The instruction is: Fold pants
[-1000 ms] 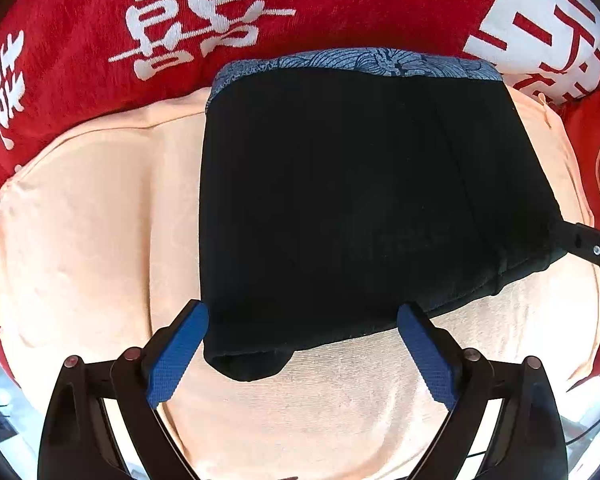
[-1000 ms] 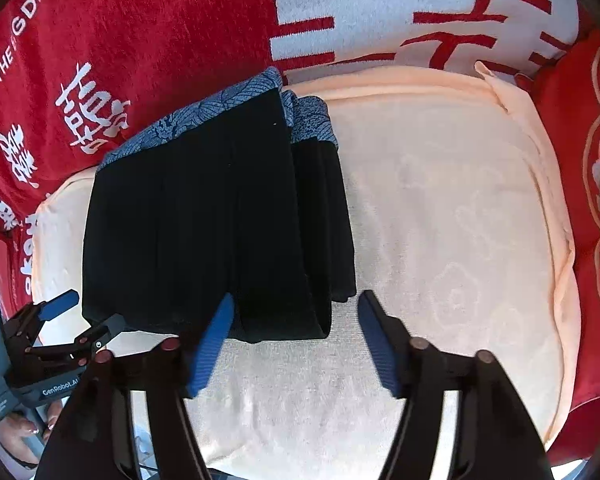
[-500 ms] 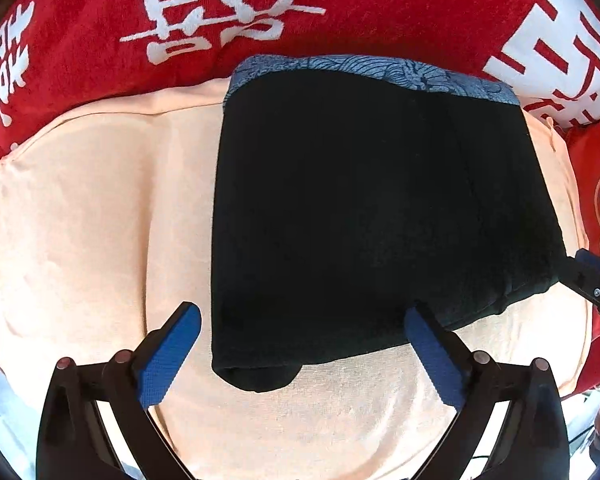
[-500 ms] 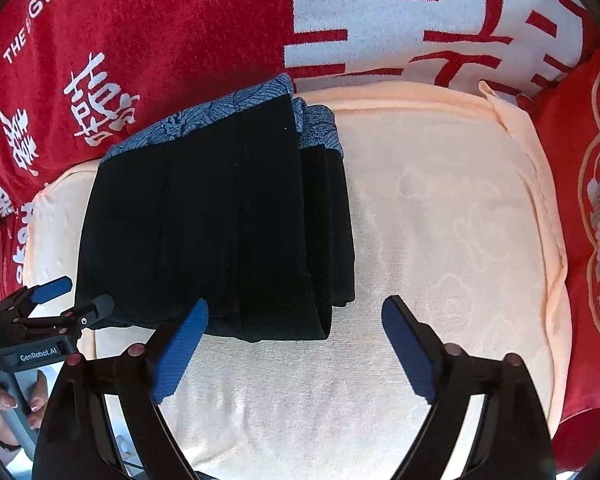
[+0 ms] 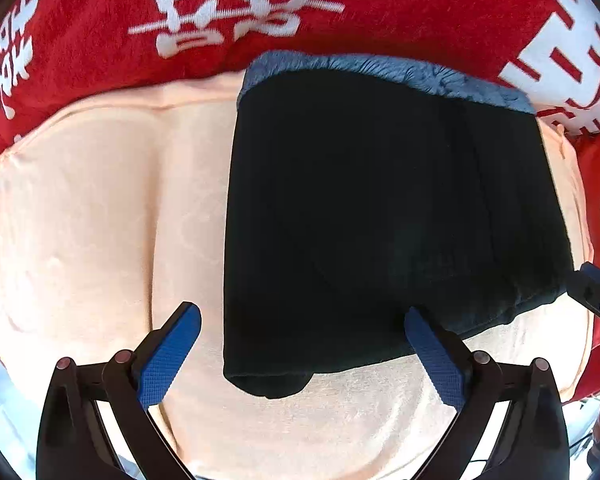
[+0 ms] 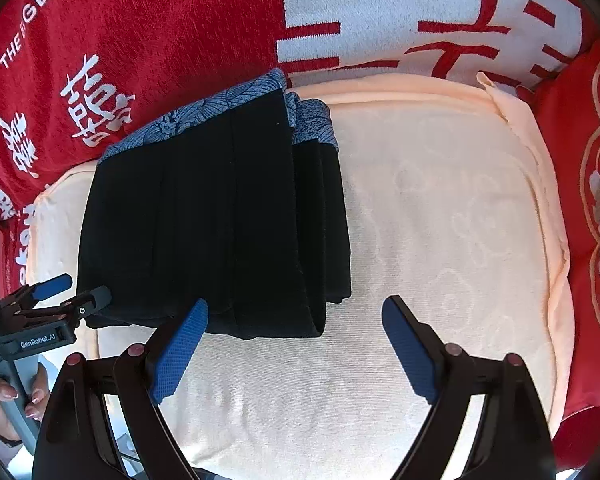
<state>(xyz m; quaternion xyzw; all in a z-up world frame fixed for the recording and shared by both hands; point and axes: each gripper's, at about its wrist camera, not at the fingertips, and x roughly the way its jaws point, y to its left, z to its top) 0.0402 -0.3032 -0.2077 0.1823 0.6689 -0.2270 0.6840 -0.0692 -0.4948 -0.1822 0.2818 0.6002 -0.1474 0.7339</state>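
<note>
— Both grippers have pulled back from the pants since a second ago, and the right one, whose jaws were closer together then, now stands wide. What is nearest in the left wrist view?

— Left gripper (image 5: pixel 302 338), jaws spread wide, holding nothing. Its blue pads straddle the near left corner of the folded black pants (image 5: pixel 380 220) without closing on the cloth (the right pad overlaps the near hem in the picture; whether it touches, I cannot tell).

— And the right gripper?

— Right gripper (image 6: pixel 296 330) is spread apart too and empty, hovering over the peach towel (image 6: pixel 440 240), with its left pad at the near edge of the pants (image 6: pixel 204 220).

— Where do the pants lie?

— Flat on the towel (image 5: pixel 92 220), folded into a compact block, layers stacked along the right side. Their patterned blue waistband (image 5: pixel 380 70) sits at the far end, reaching the red blanket (image 5: pixel 380 12) with white characters beyond.

— Does either view show the other gripper?

— Yes. From the right wrist, the left gripper (image 6: pixel 72 290) shows at the pants' left near corner, with a hand (image 6: pixel 4 404) on its handle below.
</note>
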